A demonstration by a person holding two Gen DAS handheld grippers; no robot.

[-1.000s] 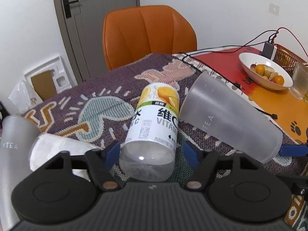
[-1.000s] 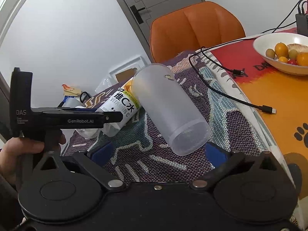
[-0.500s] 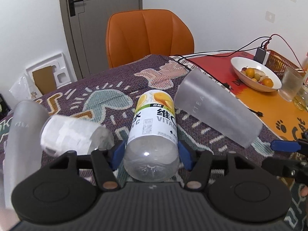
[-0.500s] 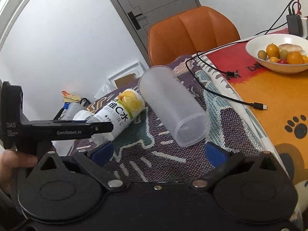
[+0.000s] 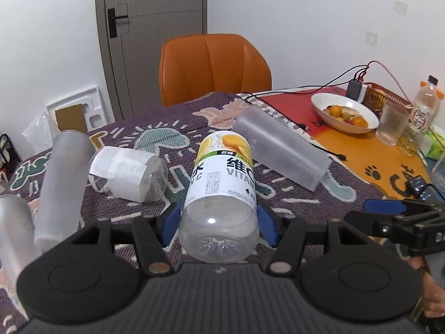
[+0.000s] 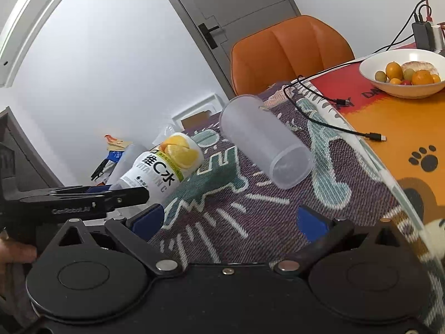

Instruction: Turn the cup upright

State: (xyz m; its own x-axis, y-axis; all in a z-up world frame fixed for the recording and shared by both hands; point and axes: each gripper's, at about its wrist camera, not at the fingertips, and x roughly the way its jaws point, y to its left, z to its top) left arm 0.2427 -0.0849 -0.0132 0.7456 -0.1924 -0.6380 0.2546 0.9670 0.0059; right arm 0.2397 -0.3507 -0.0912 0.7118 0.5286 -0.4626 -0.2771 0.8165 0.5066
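My left gripper (image 5: 218,224) is shut on the base of a vitamin C bottle (image 5: 222,189) and holds it tilted off the patterned cloth; the bottle also shows in the right wrist view (image 6: 164,169). A frosted cup (image 5: 281,150) lies on its side to the bottle's right. In the right wrist view the cup (image 6: 264,139) lies ahead with its open mouth toward me. My right gripper (image 6: 230,221) is open and empty, short of the cup. The left gripper shows at the left of that view (image 6: 83,200).
A label-wrapped bottle (image 5: 128,174) and two more frosted cups (image 5: 61,175) lie at the left. A fruit bowl (image 5: 345,112), a glass (image 5: 392,122), a bottle (image 5: 424,105) and cables (image 6: 328,117) are at the right. An orange chair (image 5: 214,66) stands behind the table.
My left gripper closed on the vitamin C bottle and lifted it back and up. My right gripper drew back a little from the frosted cup, which lies where it was.
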